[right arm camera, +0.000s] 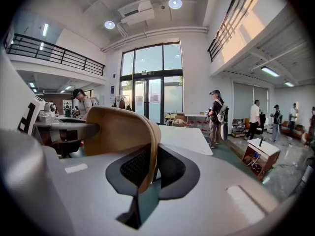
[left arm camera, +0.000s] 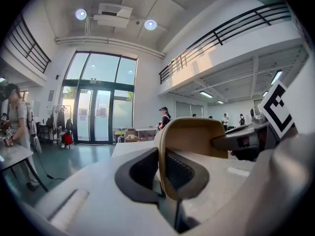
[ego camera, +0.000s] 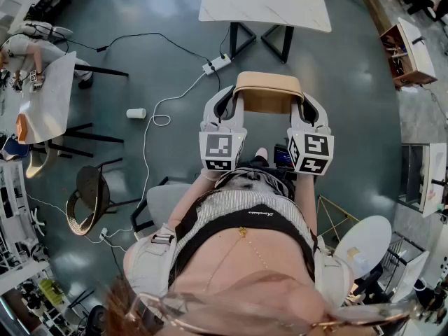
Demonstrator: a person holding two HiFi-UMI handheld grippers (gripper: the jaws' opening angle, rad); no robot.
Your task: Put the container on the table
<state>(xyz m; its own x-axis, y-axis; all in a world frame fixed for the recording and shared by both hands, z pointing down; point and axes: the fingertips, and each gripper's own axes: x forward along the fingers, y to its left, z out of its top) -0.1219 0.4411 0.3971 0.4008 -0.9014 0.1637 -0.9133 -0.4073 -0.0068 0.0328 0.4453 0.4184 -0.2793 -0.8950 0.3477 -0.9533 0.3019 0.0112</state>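
Note:
A tan, curved-walled container (ego camera: 268, 93) hangs in the air over the floor, held between both grippers. My left gripper (ego camera: 225, 108) is shut on its left rim, and my right gripper (ego camera: 306, 110) is shut on its right rim. In the left gripper view the container's edge (left arm camera: 165, 156) runs between the dark pads, and the right gripper's body shows beyond it. The right gripper view shows the same clamp on the container's rim (right arm camera: 150, 151). The white marble-topped table (ego camera: 266, 2) stands ahead, a short way beyond the container; it also appears as the table (right arm camera: 184, 137) in the right gripper view.
A power strip (ego camera: 217, 64) with a white cable lies on the floor before the table. A paper cup (ego camera: 136, 113) lies to the left. A round chair (ego camera: 87, 198) and another table (ego camera: 49, 96) stand left; a wooden shelf (ego camera: 409, 51) stands right. People (right arm camera: 216, 117) stand farther off.

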